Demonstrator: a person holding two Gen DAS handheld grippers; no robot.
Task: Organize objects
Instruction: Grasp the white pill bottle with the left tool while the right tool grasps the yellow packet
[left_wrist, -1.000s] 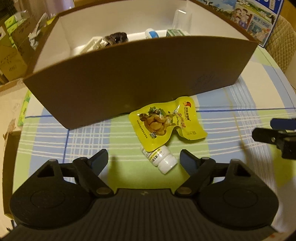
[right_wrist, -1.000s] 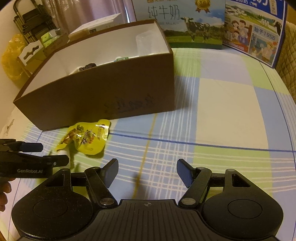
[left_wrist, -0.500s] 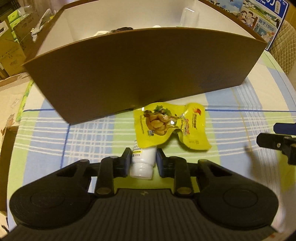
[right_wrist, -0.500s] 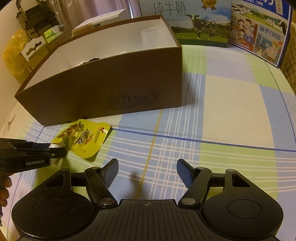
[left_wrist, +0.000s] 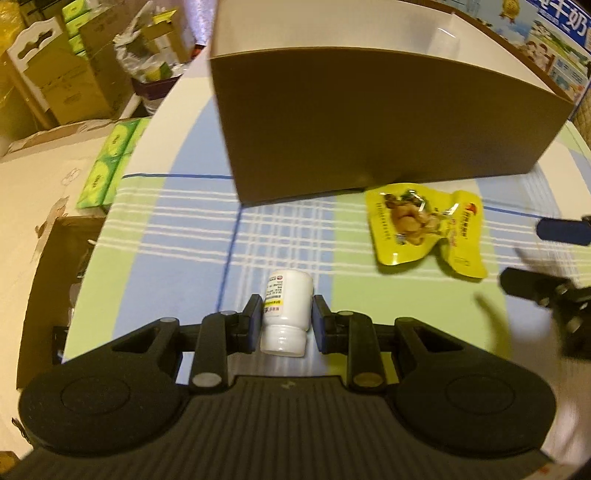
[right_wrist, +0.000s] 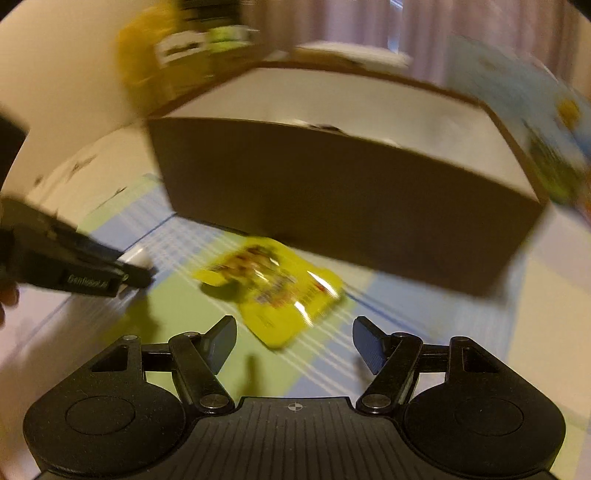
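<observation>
My left gripper (left_wrist: 283, 320) is clamped on the small white bottle (left_wrist: 286, 307), both pads pressing its sides with the cap end pointing back toward me, above the checked tablecloth (left_wrist: 184, 236). My right gripper (right_wrist: 293, 345) has its fingers apart with nothing between them, hovering just short of the yellow snack pouch (right_wrist: 275, 291), which lies flat on the cloth close to the front wall of the brown cardboard box (left_wrist: 369, 122). The right wrist view is blurred, so finer detail there is unclear.
</observation>
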